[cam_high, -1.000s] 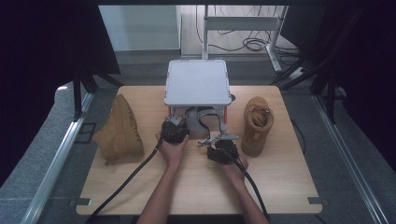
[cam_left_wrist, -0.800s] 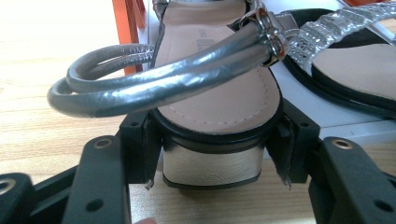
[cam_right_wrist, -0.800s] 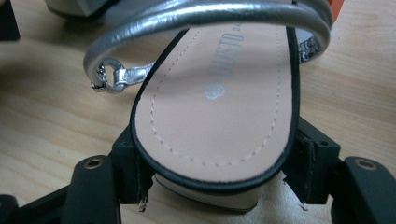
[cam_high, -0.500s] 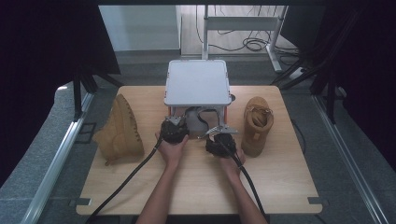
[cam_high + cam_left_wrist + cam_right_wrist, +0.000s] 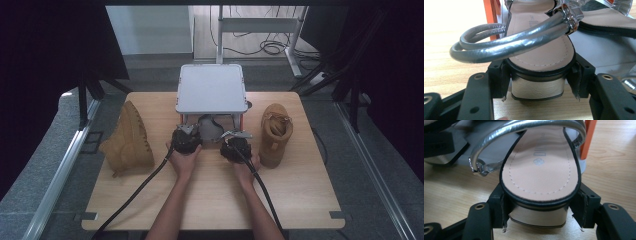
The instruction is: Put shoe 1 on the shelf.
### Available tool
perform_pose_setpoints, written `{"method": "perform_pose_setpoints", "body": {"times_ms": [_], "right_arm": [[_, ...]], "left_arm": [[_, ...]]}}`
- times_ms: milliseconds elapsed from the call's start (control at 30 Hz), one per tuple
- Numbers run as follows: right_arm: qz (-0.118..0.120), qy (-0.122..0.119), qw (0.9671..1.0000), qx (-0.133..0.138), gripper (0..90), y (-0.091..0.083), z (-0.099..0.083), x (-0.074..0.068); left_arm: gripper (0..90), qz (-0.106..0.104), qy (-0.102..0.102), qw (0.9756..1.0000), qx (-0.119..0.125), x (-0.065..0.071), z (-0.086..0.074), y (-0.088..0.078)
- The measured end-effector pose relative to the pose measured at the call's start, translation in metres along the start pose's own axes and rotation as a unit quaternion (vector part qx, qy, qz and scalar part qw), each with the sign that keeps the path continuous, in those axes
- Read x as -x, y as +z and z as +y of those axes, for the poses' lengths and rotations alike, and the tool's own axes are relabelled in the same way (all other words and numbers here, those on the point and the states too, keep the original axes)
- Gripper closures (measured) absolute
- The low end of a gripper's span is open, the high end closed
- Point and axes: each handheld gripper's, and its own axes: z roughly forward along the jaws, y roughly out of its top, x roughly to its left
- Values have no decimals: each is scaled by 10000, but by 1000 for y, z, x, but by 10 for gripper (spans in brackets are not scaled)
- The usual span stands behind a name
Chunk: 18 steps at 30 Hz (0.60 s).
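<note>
Silver sandals point(image 5: 541, 50), heels apparently clamped, both tools

black tongs point(image 5: 186, 131) with brass-ringed screw holes, trailing thick black cables.

Sandal point(image 5: 541, 52) toes hidden under grey rack point(image 5: 211, 89)

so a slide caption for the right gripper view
Right tool closing around the block heel of a silver-strapped sandal on the wooden table.
</note>
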Motion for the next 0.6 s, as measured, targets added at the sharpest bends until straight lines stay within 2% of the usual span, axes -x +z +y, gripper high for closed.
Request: {"method": "perform_pose_setpoints", "body": {"times_ms": [233, 300, 467, 600], "right_arm": [[-108, 135, 9998, 110, 400, 4, 8, 2], [-130, 111, 9998, 101, 400, 6, 10, 1], [-232, 76, 9997, 97, 399, 16, 15, -2], [-239, 154, 9995, 102, 399, 30, 25, 1]], "left_arm": [[416, -9, -1, 10000, -6, 0, 0, 0], [416, -9, 2, 10000, -3, 0, 0, 0], [416, -16, 1, 10000, -9, 0, 0, 0], [416, -28, 2, 10000, -12, -1, 0, 0]]}}
